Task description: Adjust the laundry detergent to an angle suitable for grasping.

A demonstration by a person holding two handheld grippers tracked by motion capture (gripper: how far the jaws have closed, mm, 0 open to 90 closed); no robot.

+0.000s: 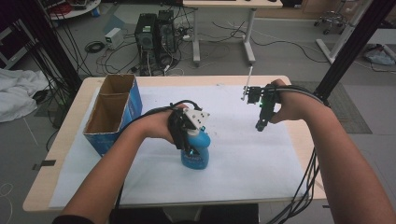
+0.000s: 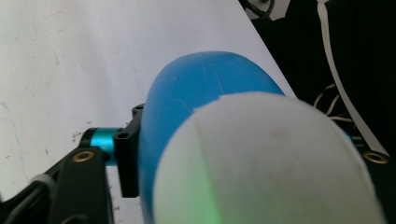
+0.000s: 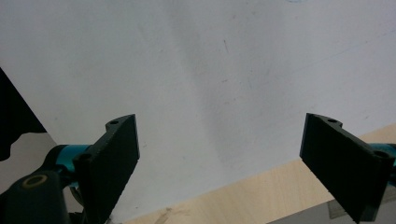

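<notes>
A blue bottle stands upright on the white sheet near the middle of the table. My left gripper reaches down over it from the left, and the jaws stand on either side of its upper part. In the left gripper view the bottle's blue body and white top sit between the jaws, and the visible left pad lies against the blue side. My right gripper hovers over the sheet to the right, well apart from the bottle. Its jaws are wide open with nothing between them.
An open cardboard box with blue sides stands at the table's left. The wooden table edge runs just past the sheet under my right gripper. Cables trail from both grippers off the near edge. Computers and cables lie on the floor beyond the table.
</notes>
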